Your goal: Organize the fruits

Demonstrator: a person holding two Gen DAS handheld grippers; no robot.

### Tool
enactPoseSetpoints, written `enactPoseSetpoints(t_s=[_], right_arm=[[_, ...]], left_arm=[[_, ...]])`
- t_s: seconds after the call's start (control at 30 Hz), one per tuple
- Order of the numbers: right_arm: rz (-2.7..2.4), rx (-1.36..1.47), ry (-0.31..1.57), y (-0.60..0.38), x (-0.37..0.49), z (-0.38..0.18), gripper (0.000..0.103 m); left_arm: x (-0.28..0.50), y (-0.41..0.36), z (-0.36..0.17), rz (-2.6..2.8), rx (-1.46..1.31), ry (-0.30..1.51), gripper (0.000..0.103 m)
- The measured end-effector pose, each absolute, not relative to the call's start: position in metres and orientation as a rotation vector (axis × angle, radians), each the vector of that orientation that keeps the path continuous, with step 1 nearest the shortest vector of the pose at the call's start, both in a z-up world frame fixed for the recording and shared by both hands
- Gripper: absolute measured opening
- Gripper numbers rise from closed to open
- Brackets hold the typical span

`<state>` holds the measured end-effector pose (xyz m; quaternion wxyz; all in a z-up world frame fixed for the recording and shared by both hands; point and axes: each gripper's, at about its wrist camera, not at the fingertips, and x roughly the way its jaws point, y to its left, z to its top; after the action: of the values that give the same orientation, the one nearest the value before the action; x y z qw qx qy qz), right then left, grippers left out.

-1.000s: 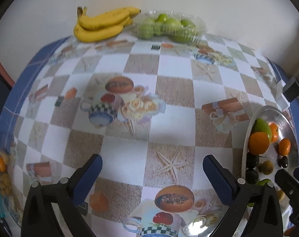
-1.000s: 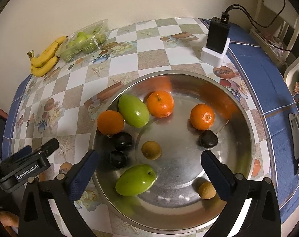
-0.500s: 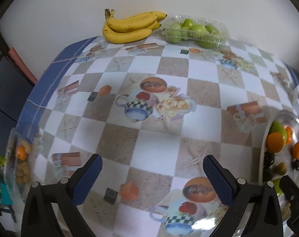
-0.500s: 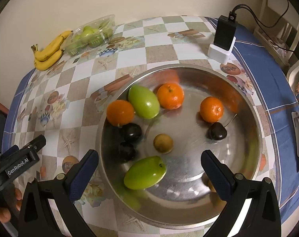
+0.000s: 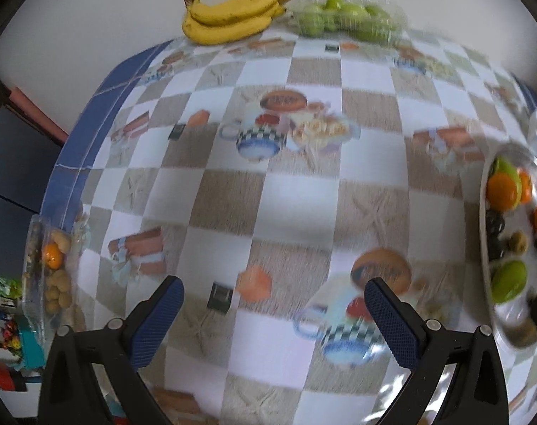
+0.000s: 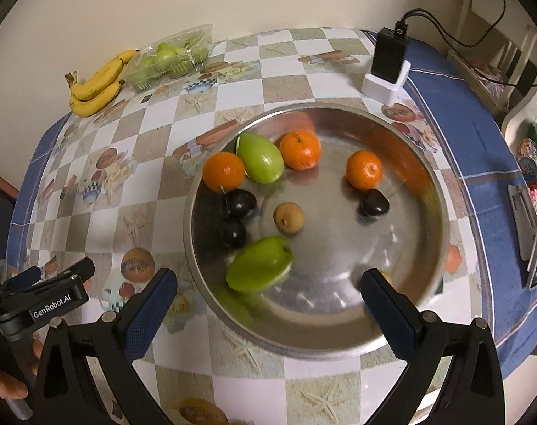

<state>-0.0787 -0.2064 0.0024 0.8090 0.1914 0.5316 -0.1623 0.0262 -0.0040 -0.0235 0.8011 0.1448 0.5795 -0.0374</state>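
Fruits lay loose in the steel bowl (image 6: pixel 435 177) under your right gripper (image 6: pixel 268 295): three oranges (image 6: pixel 223 171), two green mangoes (image 6: pixel 259 264), dark plums (image 6: pixel 240 202), a small brown fruit (image 6: pixel 288 217), none touching the blue pads. Your right gripper hovered over the bowl's near rim, fingers spread wide and empty. Your left gripper (image 5: pixel 273 313) hung over the checkered tablecloth (image 5: pixel 268 184), likewise spread and empty, its view blurred. Bananas (image 6: pixel 94 83) and a clear box of green fruit (image 6: pixel 169 57) sat by the wall, well apart from the bowl; a second clear tray (image 5: pixel 50 269) sat at the table's left edge. Risk, as judged: round fruit on polished steel would roll from an off-centre pinch, and the plums, lying close together, could be nudged or bruised.
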Motion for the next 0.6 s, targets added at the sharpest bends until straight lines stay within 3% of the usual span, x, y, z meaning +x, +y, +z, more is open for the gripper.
enactPoseSetpoints(t_s=[0.27,0.6], right_arm=[[-0.363,0.39,1.157,-0.202,-0.099,0.009,0.103],[-0.368,0.402,1.111,-0.194,-0.117,0.009,0.103]], left_arm=[[0.007,0.009,-0.027,-0.082,0.319,1.288,0.103],[-0.009,0.017,-0.014,-0.099,0.296,1.209,0.103]])
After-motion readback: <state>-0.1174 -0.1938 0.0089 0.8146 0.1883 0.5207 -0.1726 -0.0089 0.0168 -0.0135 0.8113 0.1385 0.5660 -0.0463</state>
